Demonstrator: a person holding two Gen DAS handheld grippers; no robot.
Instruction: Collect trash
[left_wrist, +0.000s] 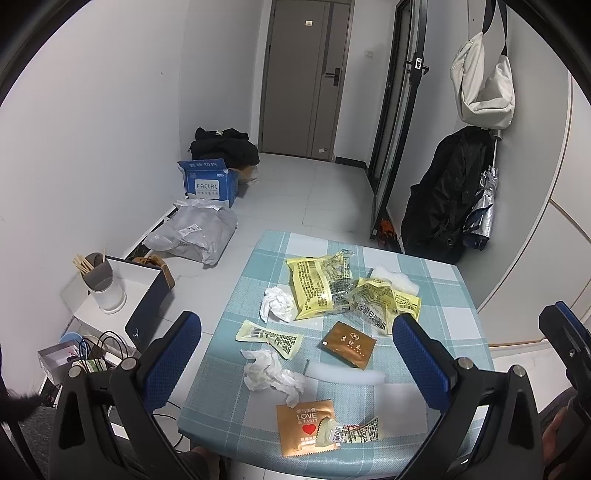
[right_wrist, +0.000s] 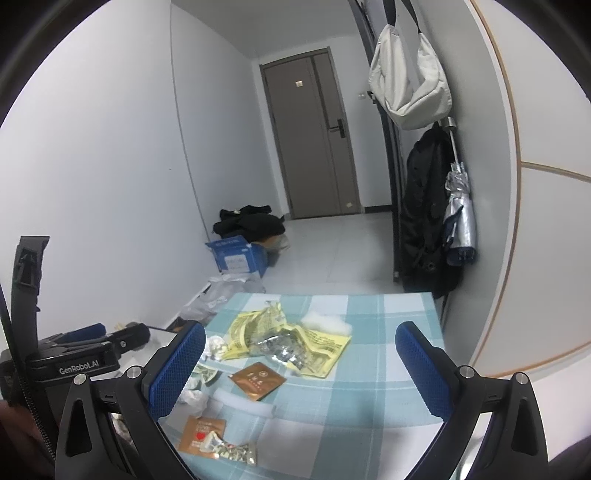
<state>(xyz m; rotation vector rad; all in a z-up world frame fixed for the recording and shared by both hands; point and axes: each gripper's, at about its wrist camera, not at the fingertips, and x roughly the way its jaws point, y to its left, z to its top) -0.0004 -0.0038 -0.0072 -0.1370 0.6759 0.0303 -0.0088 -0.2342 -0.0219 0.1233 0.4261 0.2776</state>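
Both the left hand-held gripper (left_wrist: 295, 354) and right hand-held gripper (right_wrist: 301, 363) hover spread wide and empty above the checked bench (left_wrist: 443, 291). Collecting looks unstarted: yellow wrappers (left_wrist: 317, 284), crumpled tissues (left_wrist: 275, 304) and brown sachets (left_wrist: 349, 343) all lie mid-frame on the bench.

Checked table (left_wrist: 436, 280) bears yellow wrappers (left_wrist: 317, 284), crumpled tissues (left_wrist: 275, 304), brown sachets (left_wrist: 349, 344).

Grey door (left_wrist: 304, 77) shut at corridor end. Blue carton (left_wrist: 208, 181) on floor by left wall, black clothing (left_wrist: 223, 146) behind it, grey parcel bag (left_wrist: 194, 234) in front. White bag (left_wrist: 484, 79), black coat (left_wrist: 448, 192) and folded umbrella (left_wrist: 482, 206) hang at right.
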